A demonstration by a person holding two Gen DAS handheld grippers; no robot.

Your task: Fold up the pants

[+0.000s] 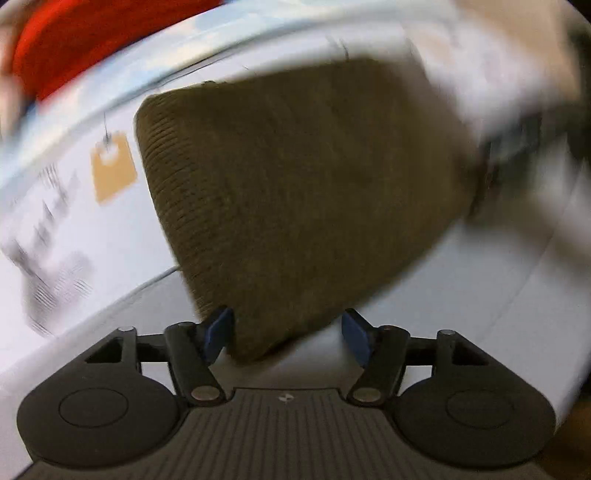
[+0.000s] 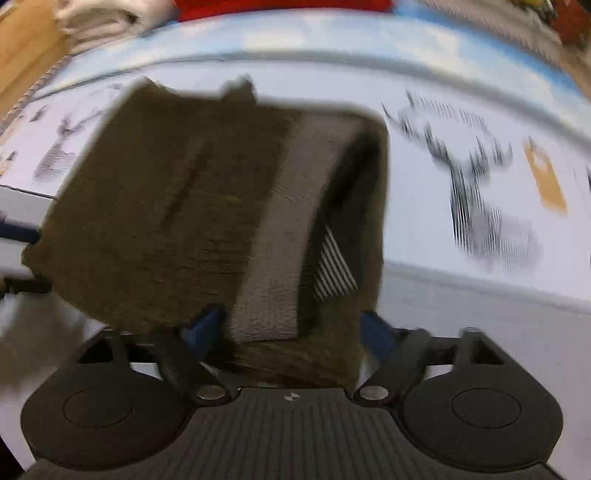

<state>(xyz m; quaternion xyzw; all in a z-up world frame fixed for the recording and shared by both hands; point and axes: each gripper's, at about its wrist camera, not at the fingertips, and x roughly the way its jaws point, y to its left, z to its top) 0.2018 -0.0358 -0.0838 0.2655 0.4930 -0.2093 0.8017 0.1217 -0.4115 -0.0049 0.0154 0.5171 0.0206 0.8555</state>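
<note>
The brown ribbed pants (image 1: 295,184) lie folded into a thick rectangle on a white printed sheet (image 1: 74,229). In the left wrist view one corner of the fold reaches in between the blue pads of my left gripper (image 1: 287,334); the jaws stand open and the right pad (image 1: 356,336) is clear of the cloth. In the right wrist view the pants (image 2: 166,203) show a lighter inner waistband (image 2: 288,221) and a striped label (image 2: 332,266). Their near edge sits between the wide-apart pads of my right gripper (image 2: 291,328), which is open. Both views are motion-blurred.
The sheet carries black line drawings (image 2: 476,206) and an orange tag print (image 1: 112,170). Behind its pale blue edge lie a red item (image 1: 74,44) and folded light cloth (image 2: 99,18). A blurred white shape (image 1: 517,92) crosses the upper right of the left wrist view.
</note>
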